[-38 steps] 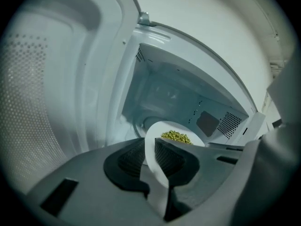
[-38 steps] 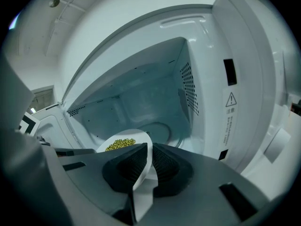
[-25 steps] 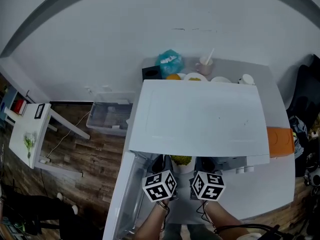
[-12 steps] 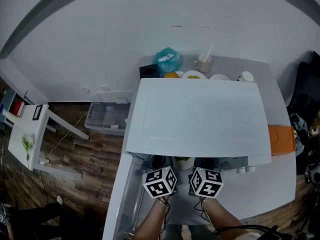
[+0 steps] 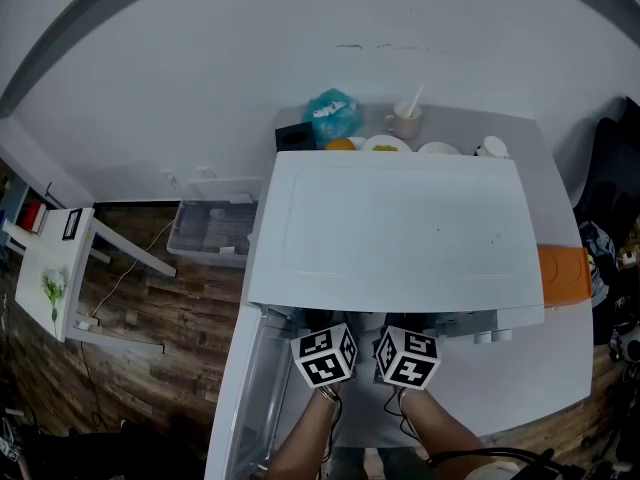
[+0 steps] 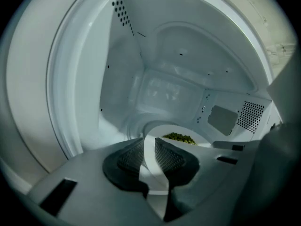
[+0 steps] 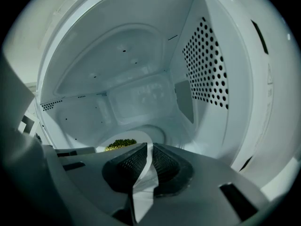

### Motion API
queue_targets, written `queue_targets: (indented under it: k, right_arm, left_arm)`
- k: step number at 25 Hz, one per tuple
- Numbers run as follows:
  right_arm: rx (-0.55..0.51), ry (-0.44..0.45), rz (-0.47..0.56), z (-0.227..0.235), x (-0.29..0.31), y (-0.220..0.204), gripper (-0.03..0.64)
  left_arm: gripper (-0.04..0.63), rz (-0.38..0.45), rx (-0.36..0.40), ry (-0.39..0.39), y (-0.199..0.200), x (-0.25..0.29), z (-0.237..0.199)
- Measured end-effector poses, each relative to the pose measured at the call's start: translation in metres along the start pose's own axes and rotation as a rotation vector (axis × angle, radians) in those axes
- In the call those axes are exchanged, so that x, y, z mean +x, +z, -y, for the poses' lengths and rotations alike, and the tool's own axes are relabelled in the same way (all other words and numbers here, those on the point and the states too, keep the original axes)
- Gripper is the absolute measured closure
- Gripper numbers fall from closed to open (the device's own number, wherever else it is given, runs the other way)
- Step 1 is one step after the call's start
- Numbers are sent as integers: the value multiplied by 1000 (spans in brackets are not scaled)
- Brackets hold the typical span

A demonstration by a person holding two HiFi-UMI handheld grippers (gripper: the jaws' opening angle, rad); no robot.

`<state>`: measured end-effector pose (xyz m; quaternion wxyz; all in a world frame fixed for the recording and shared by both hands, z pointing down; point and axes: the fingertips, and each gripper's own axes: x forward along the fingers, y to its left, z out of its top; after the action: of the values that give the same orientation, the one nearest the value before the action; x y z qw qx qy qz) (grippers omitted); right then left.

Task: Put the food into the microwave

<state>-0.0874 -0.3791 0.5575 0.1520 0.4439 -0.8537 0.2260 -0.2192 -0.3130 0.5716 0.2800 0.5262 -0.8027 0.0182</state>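
Together, left gripper and right gripper clamped on plate, food inside microwave.

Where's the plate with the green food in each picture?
Head view: not visible, hidden under the microwave top.
Left gripper view: lower middle, plate rim pinched in the jaws.
Right gripper view: lower left of middle, rim in the jaws.
Shared landmark: the microwave; both gripper views look inside.
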Motion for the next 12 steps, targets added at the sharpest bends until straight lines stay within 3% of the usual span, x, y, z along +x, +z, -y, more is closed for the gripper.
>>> queue_targets:
  k: [12]
  right_arm:
    - [1,-32,25,6,-5,-1,569]
  left_arm:
    - [526,85,-17,67,4,-13,-9]
